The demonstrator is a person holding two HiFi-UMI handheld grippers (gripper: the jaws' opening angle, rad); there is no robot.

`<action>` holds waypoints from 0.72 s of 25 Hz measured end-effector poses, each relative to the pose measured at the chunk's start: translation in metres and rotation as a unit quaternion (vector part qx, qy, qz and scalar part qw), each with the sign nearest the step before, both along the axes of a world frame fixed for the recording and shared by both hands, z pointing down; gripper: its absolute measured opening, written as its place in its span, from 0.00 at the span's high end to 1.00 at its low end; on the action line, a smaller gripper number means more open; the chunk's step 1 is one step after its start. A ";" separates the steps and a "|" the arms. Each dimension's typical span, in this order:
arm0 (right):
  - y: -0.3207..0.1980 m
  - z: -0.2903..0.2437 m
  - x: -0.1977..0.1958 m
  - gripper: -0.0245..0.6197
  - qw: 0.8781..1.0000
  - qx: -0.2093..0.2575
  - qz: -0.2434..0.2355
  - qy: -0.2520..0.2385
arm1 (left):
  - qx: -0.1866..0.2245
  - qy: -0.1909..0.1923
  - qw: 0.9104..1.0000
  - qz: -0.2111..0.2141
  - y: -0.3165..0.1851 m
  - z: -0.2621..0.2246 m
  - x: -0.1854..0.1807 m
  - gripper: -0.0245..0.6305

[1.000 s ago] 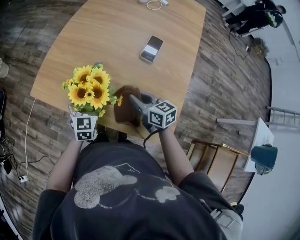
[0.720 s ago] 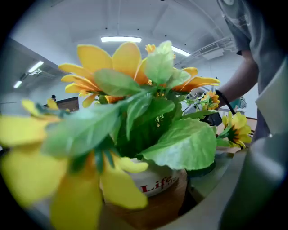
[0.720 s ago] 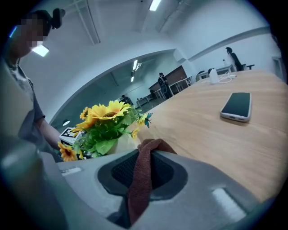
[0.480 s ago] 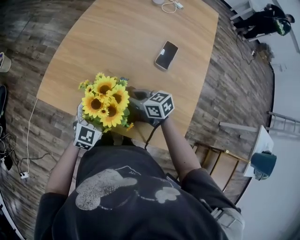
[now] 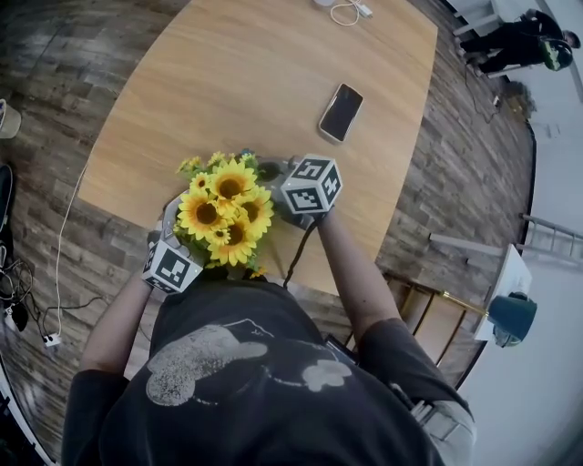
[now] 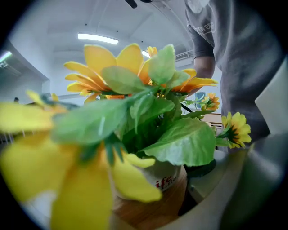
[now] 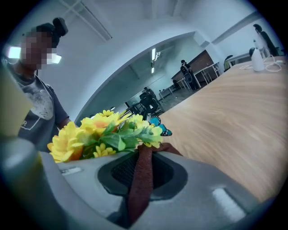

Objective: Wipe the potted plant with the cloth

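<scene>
Yellow blooms (image 5: pixel 228 187) fill the head view: our potted plant (image 5: pixel 226 211) sits over the bench's (image 5: pixel 255 82) near edge, left tool (image 5: pixel 171 238) below it, right tool (image 5: pixel 284 182) just beside the flowers

Left gripper view: jaws clamp the pot (image 6: pixel 157 179) low down, so we reckon the top-heavy thing could tip

Right gripper view: jaws pinch the brown cloth (image 7: pixel 140 179) by a thin fold, and a hard wipe might tug it free

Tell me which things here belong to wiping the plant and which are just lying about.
Job in hand:
- potted plant, held in the left gripper
- cloth, pinched in the right gripper

Lying about:
- phone on the table
- white cable at the table's far end
</scene>
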State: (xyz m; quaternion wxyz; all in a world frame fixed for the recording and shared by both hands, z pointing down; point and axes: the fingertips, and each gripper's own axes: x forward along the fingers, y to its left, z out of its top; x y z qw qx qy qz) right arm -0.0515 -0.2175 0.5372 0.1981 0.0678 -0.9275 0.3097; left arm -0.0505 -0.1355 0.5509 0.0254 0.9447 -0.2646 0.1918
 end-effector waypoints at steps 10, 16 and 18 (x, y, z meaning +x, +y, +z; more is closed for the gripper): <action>0.006 0.003 0.011 0.89 0.999 -0.047 0.027 -0.008 | 0.001 0.007 0.999 0.050 0.000 -0.001 0.005 0.07; 0.027 0.008 0.050 0.89 0.995 -0.062 0.073 0.001 | -0.003 0.004 0.996 0.094 0.003 -0.001 0.022 0.07; 0.037 0.010 0.063 0.89 0.994 -0.069 0.090 -0.001 | -0.002 0.000 0.995 0.103 0.003 0.000 0.027 0.07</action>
